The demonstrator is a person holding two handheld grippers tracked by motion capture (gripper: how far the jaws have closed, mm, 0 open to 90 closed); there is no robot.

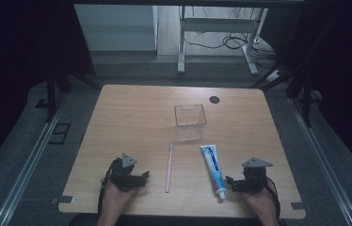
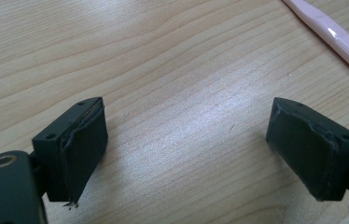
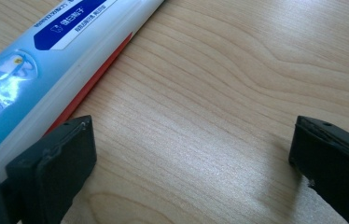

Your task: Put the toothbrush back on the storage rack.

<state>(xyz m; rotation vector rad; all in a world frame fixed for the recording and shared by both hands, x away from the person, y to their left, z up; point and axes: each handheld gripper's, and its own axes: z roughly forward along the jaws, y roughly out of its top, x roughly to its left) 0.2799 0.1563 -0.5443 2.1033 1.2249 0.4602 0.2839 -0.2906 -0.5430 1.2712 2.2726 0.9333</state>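
A pink toothbrush [image 1: 168, 167] lies lengthwise on the wooden table [image 1: 132, 113], near the front. To its right lies a blue and white toothpaste tube [image 1: 213, 167] with its cap toward the front edge. A clear plastic container [image 1: 190, 122] stands behind them at mid-table. My left gripper [image 1: 142, 177] rests low, left of the toothbrush, open over bare wood [image 2: 186, 140]; the toothbrush handle [image 2: 336, 39] crosses the upper right corner of its view. My right gripper [image 1: 235, 182] sits just right of the tube's cap end, open over bare wood [image 3: 191, 154]. The tube [image 3: 37, 74] lies beside its left jaw.
A small black round spot [image 1: 214, 99] marks the table's far right part. Beyond the far edge stand a white table frame [image 1: 216, 28] and floor cables. Metal rails [image 1: 28, 160] run along both sides of the table. A person's hands hold the grippers at the front edge.
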